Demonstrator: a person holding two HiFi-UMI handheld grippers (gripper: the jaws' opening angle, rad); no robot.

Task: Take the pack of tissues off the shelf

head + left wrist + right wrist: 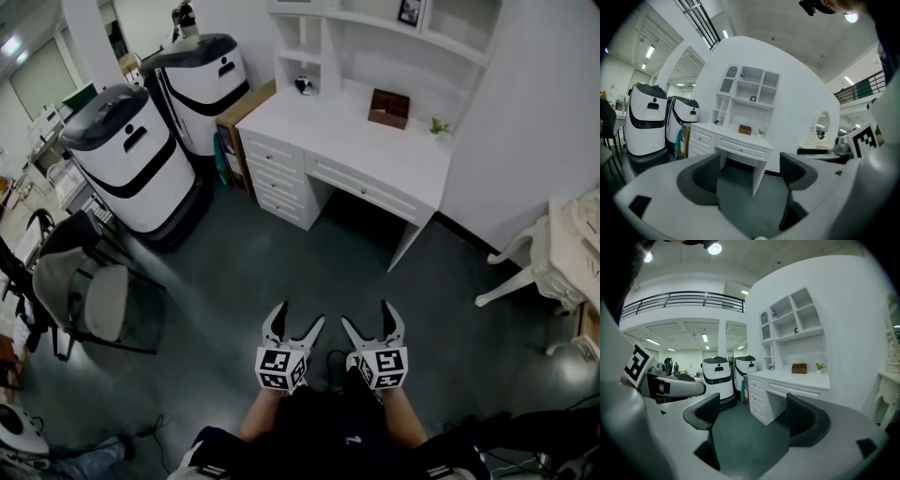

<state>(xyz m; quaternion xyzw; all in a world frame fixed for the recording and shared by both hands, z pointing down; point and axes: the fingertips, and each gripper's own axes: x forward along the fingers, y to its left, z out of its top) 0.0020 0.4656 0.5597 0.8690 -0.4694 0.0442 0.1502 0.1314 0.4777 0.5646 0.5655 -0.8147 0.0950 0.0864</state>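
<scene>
- Left gripper (300, 314): jaws spread wide. Nothing stands between them; the left gripper view shows only floor (309, 253) in the gap.
- Right gripper (367, 314): jaws spread wide, with nothing between the pads (801, 416).
- Position: both grippers are held side by side, close together, low in front of the person. They sit over the dark floor, well apart from the desk (375, 145), and both point toward it.
- Shelf (319, 42): a white unit standing on the rear of the desk against the wall, divided into open compartments.
- Pack: a small blue item (743, 73) stands in an upper compartment of the shelf, just right of the arched one. It is too small to confirm as the tissues. The right gripper view shows the same item in the same place. The head view cuts off that part of the shelf.
- Desk top: a brown box (388, 108) sits near the back, with a small plant (438, 126) just to its right. A dark object (306, 84) sits in a low cubby at the left.
- Surroundings: two white machines (131, 155) stand left of the desk. A chair (84, 291) is at the far left and an ornate white table (548, 272) at the right.
</scene>
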